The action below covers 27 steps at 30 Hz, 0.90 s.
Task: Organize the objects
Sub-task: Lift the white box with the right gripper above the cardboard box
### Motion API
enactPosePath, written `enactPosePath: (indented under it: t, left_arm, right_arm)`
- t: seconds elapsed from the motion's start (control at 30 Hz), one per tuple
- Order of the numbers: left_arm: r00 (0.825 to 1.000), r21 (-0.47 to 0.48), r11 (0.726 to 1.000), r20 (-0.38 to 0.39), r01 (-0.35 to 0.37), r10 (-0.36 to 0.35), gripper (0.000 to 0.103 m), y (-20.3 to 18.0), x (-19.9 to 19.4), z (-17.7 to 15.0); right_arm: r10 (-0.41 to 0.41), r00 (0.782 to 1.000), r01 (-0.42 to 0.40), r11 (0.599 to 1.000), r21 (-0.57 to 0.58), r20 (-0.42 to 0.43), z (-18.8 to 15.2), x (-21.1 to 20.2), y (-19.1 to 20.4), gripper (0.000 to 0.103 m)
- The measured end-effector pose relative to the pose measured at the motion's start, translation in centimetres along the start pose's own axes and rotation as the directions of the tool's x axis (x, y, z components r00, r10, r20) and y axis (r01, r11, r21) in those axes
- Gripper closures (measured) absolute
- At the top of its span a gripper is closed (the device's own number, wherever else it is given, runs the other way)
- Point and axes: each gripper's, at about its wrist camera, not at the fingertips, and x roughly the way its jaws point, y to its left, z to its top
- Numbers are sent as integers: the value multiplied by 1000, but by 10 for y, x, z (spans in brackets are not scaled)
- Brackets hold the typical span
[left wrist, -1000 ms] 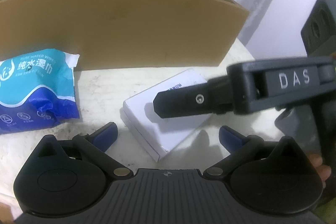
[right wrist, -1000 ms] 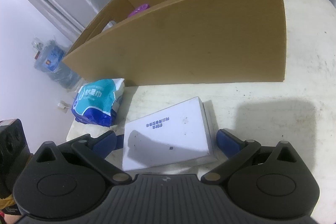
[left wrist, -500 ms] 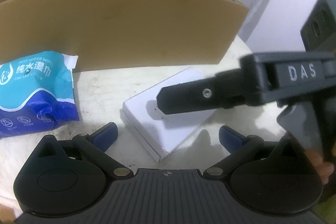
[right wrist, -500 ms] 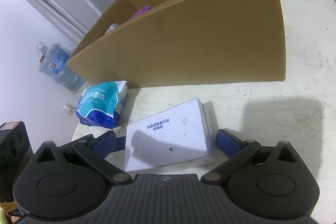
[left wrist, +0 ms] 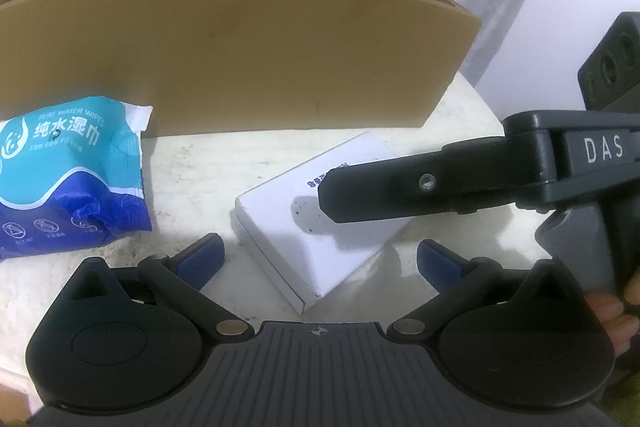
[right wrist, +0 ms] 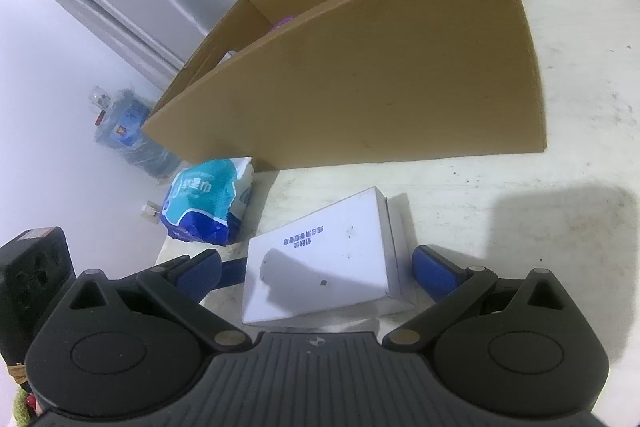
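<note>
White box (right wrist: 324, 259) lying flat on the desk (right wrist: 520, 219), both claws spread wide around it.

The white box is sitting in front of the cardboard box (left wrist: 240, 59), just right of the blue wet wipes pack (left wrist: 68, 175), which is resting against the carton's front wall. The left claw (left wrist: 318, 259) is hovering released, its blue fingertips (left wrist: 200, 259) flanking the box's near corner without touching. The right claw (right wrist: 316, 267) is likewise standing open, fingers straddling the box on either side; in the left wrist view its black arm is crossing over the box from the right. A water jug (right wrist: 128, 131) is standing on the floor beyond the desk.
</note>
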Motion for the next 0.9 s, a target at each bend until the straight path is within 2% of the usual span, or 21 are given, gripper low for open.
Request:
enactPosePath:
  t: [0.33,0.4,0.43,0.5,0.57,0.63,0.7,0.8,0.9]
  left_arm:
    - [998,66,996,23,-61,59,1,-13,-5,-9]
    - [997,61,996,35,-65,63,2,-14,-2,-9]
    - [997,61,996,41,-63,61,7,-15,-3,-10]
    - [996,74,995,55,-70,66,13,-19,-6,-11]
    - [992,93,990,73,-106,99,16,-25,-8,-12]
    - [989,96,986,78,-134,127,25,-27,-5,-13]
    - [987,86,985,84,-146,139,26,-28,-13,-18]
    - [986,66,986,81,-153,147,29,-32,-16,-19]
    - [990,17,992,72,-126,124,32,-35,-21,-21]
  right_arm:
    - [43,999,-43,999,28,-1,1,-3,-9,0]
    - [44,999,-44,998,35,3,1,-5,-11,6]
    - [40,999,-40,999,35,4,1,-6,-12,8]
    - [34,999,-34,999,42,4,1,-9,-15,18]
    - [22,1000,-23,999,42,3,1,-11,-17,24]
    - [9,1000,-9,1000,30,1,1,-13,-17,29]
    - [-13,1000,13,1000,0,1,-1,-13,-14,36]
    - [-46,999,46,997,-56,0,-4,-12,-8,39]
    - [-63,998,62,995,-81,-7,-6,-15,-3,39]
